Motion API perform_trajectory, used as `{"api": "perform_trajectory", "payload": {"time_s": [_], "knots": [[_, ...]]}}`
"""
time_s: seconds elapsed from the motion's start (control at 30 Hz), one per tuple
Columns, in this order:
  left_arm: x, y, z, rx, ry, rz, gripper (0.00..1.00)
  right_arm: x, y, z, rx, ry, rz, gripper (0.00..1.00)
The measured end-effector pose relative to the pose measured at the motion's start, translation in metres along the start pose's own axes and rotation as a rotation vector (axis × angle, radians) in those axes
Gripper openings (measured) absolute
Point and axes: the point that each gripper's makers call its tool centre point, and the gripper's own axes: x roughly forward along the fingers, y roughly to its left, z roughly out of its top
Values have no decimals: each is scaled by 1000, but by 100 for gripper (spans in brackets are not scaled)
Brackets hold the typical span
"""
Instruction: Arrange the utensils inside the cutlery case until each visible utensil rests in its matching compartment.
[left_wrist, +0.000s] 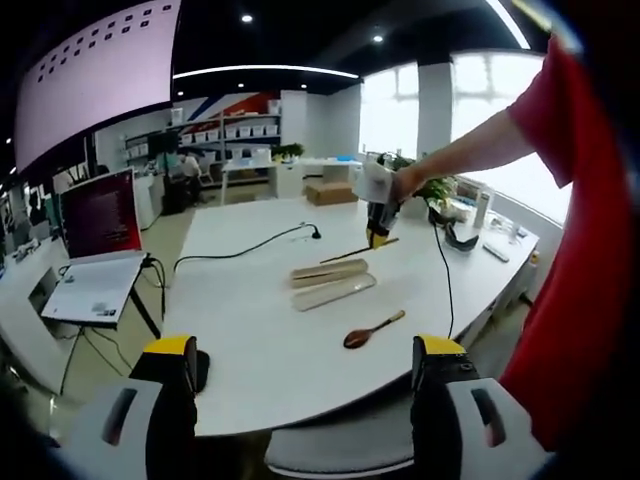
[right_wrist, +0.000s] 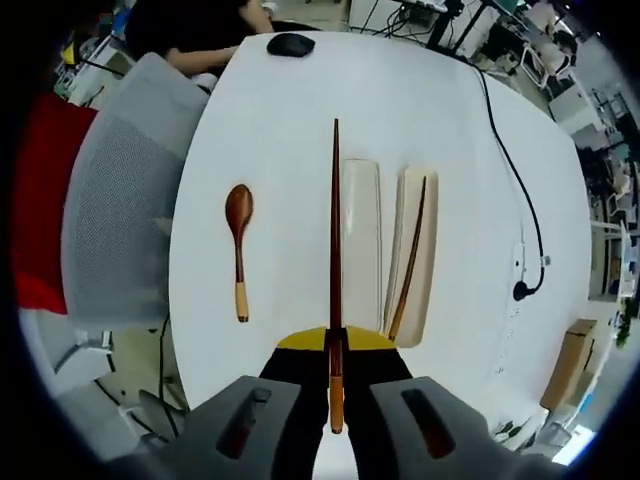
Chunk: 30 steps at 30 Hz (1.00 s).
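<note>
A long dark-red chopstick (right_wrist: 335, 230) points away from me, and my right gripper (right_wrist: 335, 342) is shut on its near end. It hovers above the white table (right_wrist: 290, 120), just left of two pale case halves. The left half (right_wrist: 361, 245) is bare, and the right half (right_wrist: 424, 240) holds a second chopstick (right_wrist: 410, 255). A wooden spoon (right_wrist: 239, 250) lies on the table left of the case. In the left gripper view the right gripper (left_wrist: 378, 235) hangs beyond the case (left_wrist: 330, 280) and the spoon (left_wrist: 372, 330). My left gripper (left_wrist: 307, 365) is open at the table's near edge.
A black mouse (right_wrist: 291, 44) lies at the table's far end, and a grey mesh chair (right_wrist: 120, 190) stands alongside. A black cable (right_wrist: 520, 170) runs to a power strip. A laptop (left_wrist: 100, 215) sits on a side stand. A person's red sleeve (left_wrist: 585, 200) is at the right.
</note>
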Motion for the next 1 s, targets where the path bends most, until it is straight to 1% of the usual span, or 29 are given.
{"api": "perform_trajectory", "payload": {"time_s": [0.07,0.1,0.17,0.2,0.27,0.37,0.53,0.63,0.73,0.77,0.87,0.93,1.0], "knots": [[0,0,0,-7,0,-1,91,-1,0,-2,-2,5,4,0],[0,0,0,-10,-1,-1,91,-2,0,-3,2,5,18,0],[0,0,0,-14,-2,-2,91,-2,3,-3,38,-10,44,0],[0,-1,0,-15,-2,-4,91,-1,2,-3,53,-23,38,0],[1,-2,0,-17,0,-6,91,2,0,-6,75,-25,36,0],[-1,-4,0,-20,-3,-8,91,4,0,-10,77,-20,28,0],[0,-3,-4,-27,6,-8,92,0,-1,-9,76,-24,36,0],[1,-3,0,-34,-7,-14,94,-6,-9,-8,75,-33,26,0],[2,-7,9,-62,-51,-42,98,-13,-19,-5,81,-44,24,0],[3,-8,11,-65,-57,-47,99,-16,-23,-5,88,-47,28,0],[4,-10,13,-58,-60,-53,100,-27,-32,-3,123,-50,58,0],[5,-10,12,-48,-54,-48,100,-33,-42,-1,129,-59,44,0],[5,-10,12,-50,-54,-46,100,-36,-47,-1,145,-64,44,0]]}}
